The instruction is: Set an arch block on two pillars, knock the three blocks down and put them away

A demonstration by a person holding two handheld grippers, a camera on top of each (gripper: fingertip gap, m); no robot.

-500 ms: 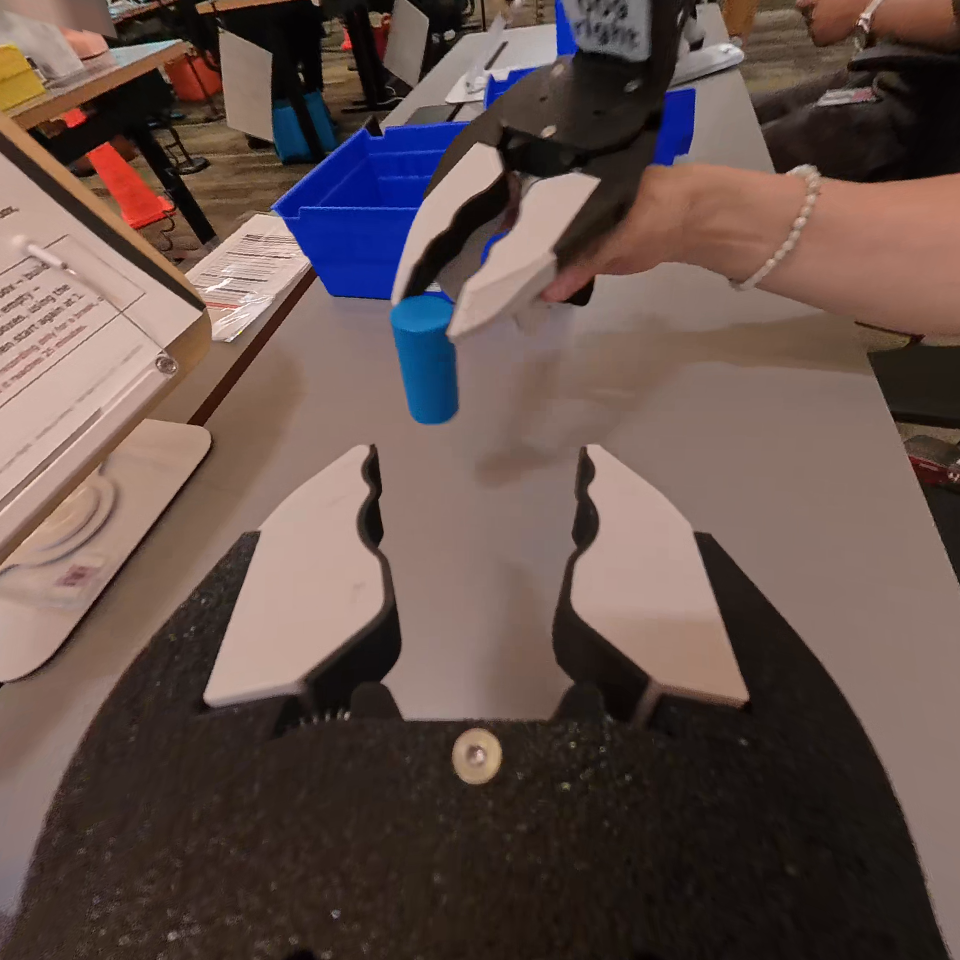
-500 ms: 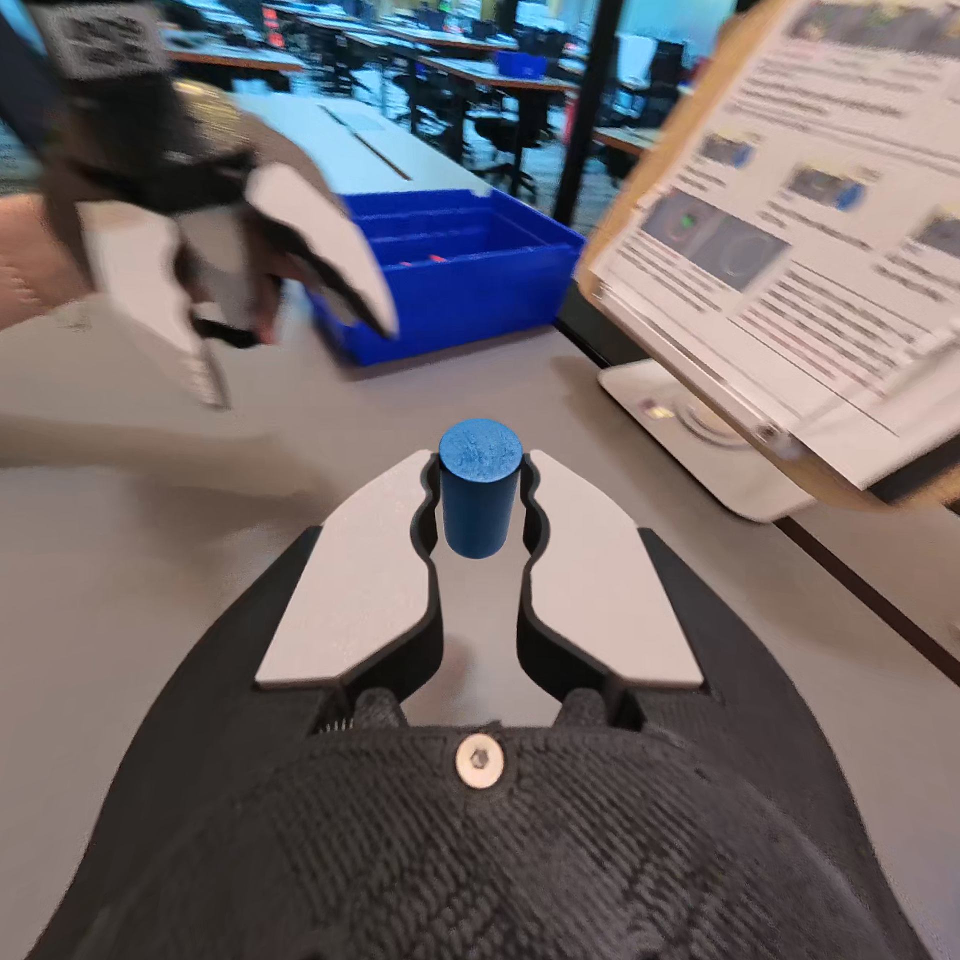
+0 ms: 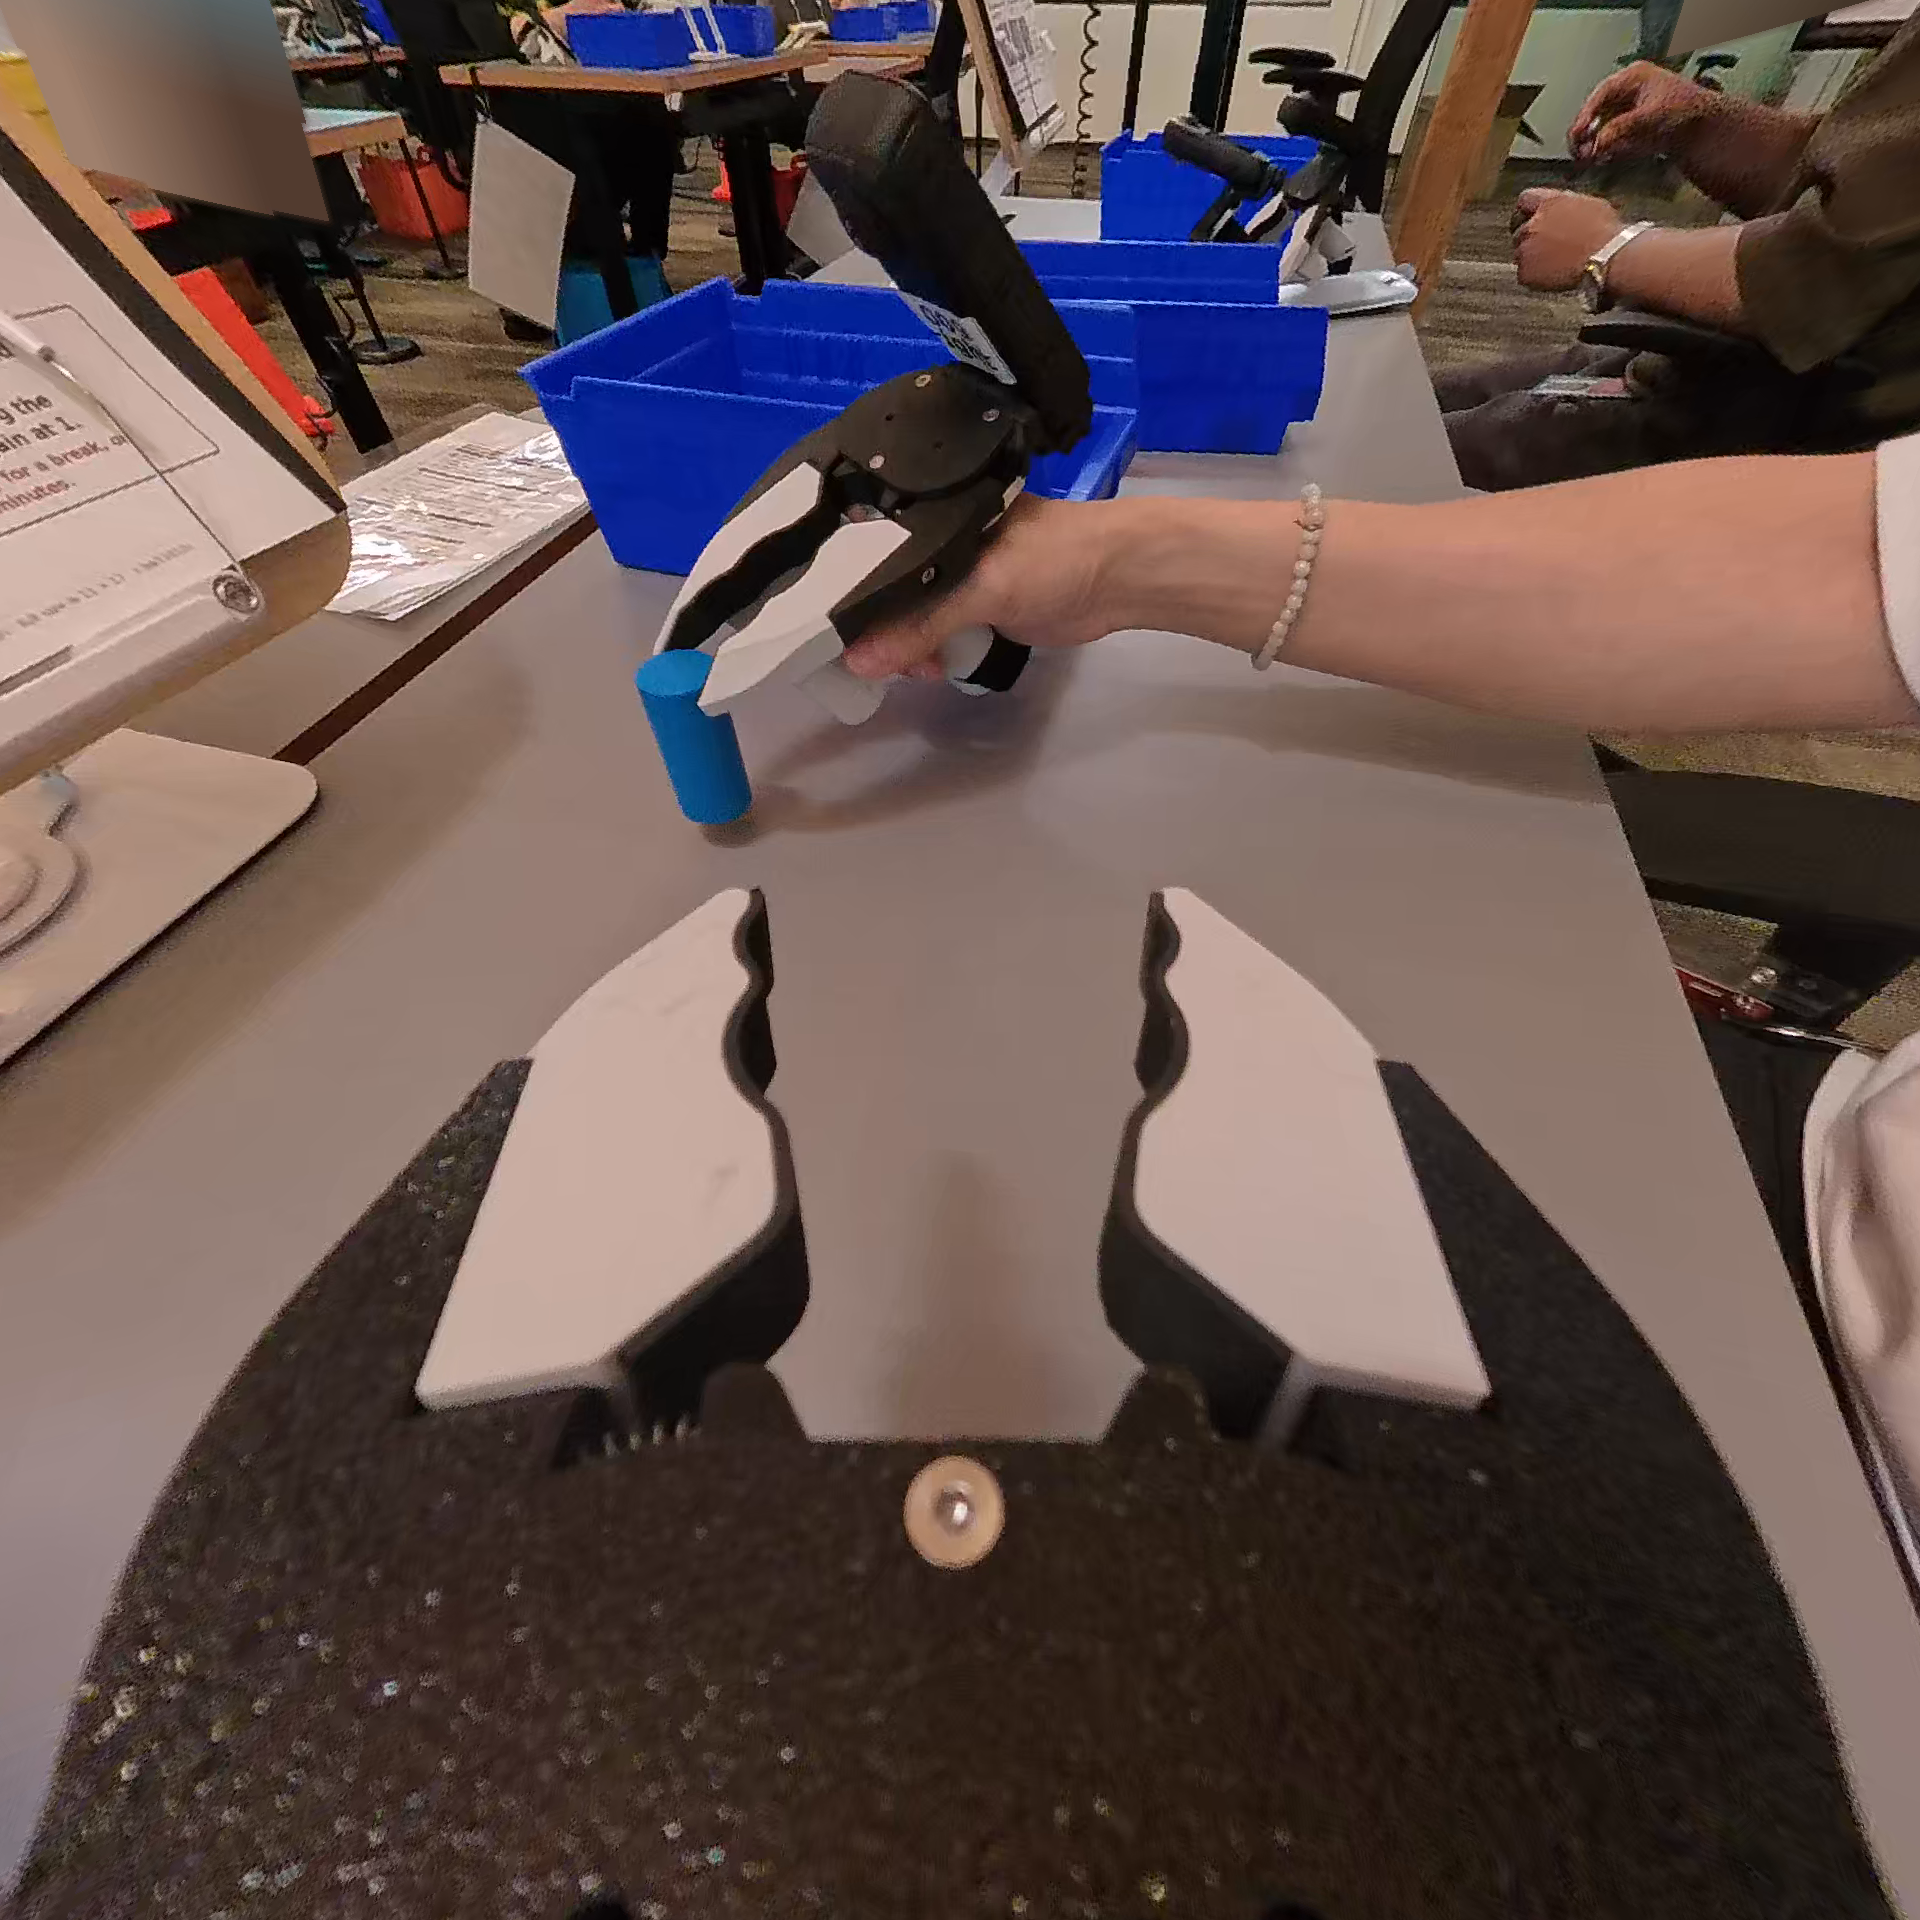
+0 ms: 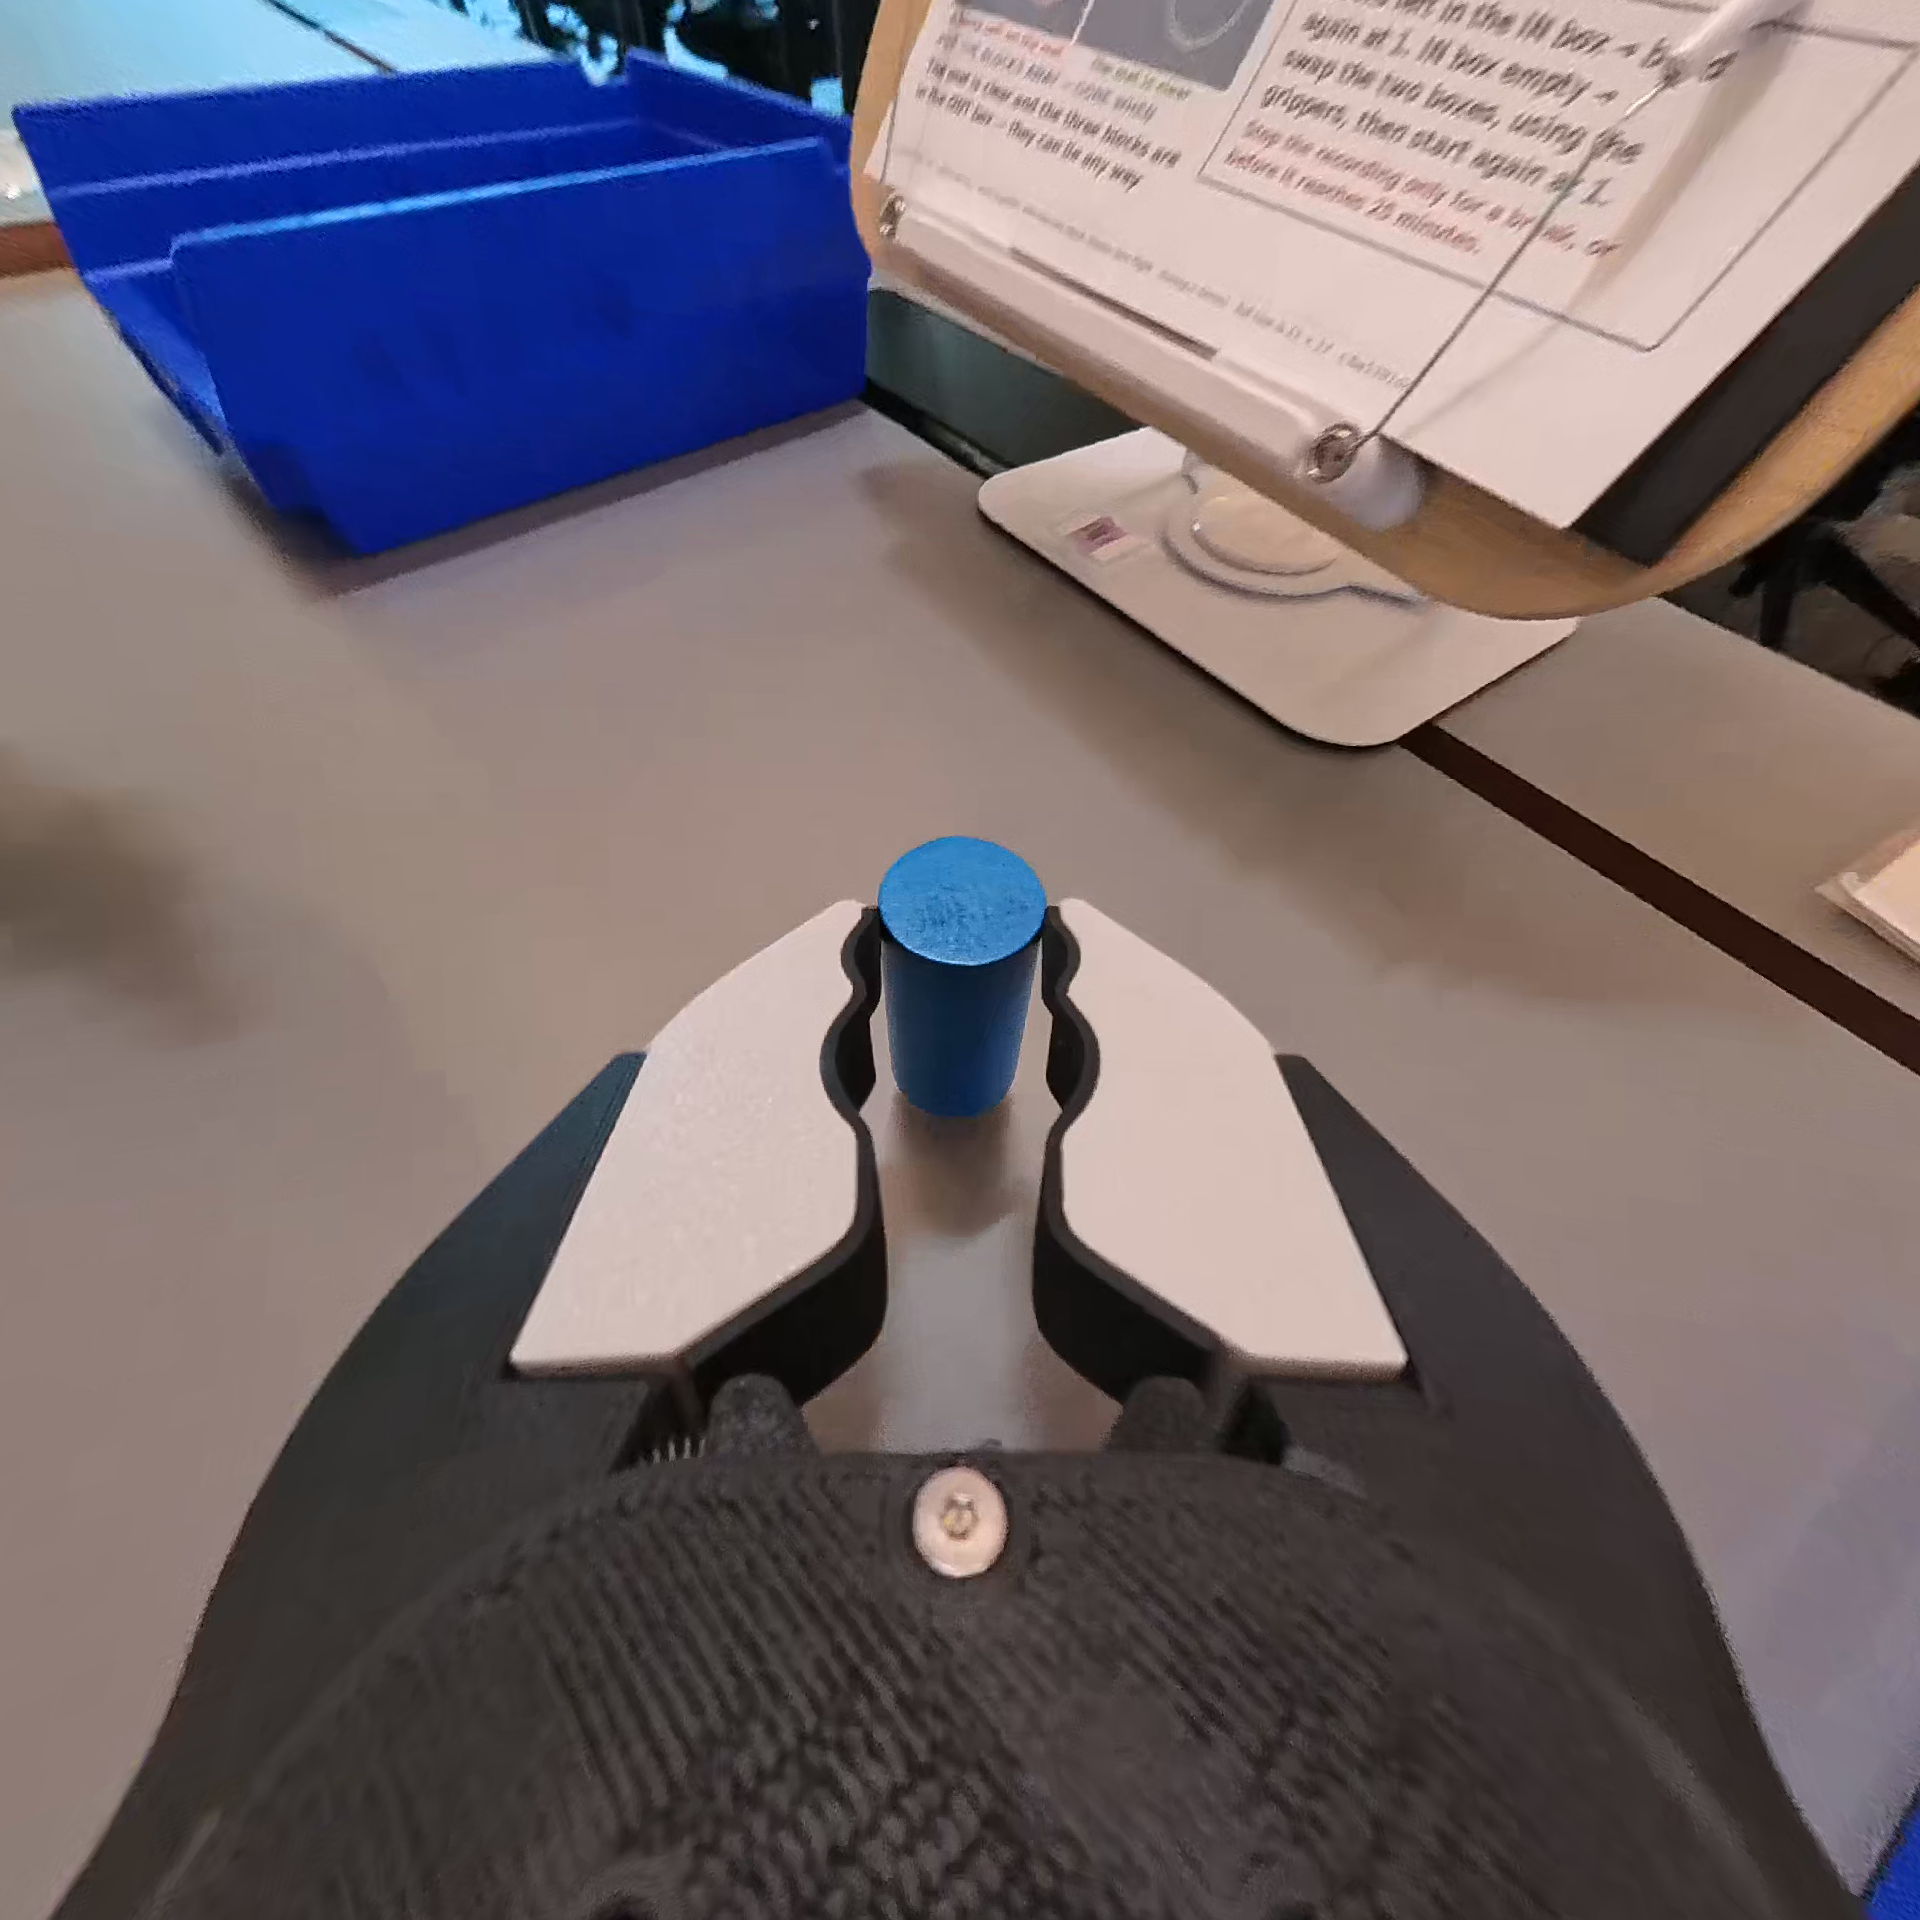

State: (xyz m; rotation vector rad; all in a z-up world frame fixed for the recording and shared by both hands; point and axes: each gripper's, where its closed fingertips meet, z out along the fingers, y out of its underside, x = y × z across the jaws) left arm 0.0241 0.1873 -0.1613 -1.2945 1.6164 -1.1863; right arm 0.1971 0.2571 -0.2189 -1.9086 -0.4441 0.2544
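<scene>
Leftmost, a document stand point(image 3: 125, 582) with a printed sheet sits on its pale base at the grey table's point(image 3: 1299, 831) left edge, next to a plastic-sleeved paper point(image 3: 457, 509). Beyond them, a blue bin point(image 3: 665, 457) rests toward the far edge, with a second blue bin point(image 3: 1216, 364) behind it. Further right, the blue cylinder point(image 4: 958, 987) stands upright on the table, near the left edge, with the right gripper point(image 4: 958, 914) closed around its upper part, one fingertip on each side. A hand point(image 3: 997, 592) wearing a bead bracelet holds that gripper. Nearer the front edge, the left gripper point(image 3: 956, 904) hovers with its jaws spread wide and nothing between them, well apart from the cylinder.
</scene>
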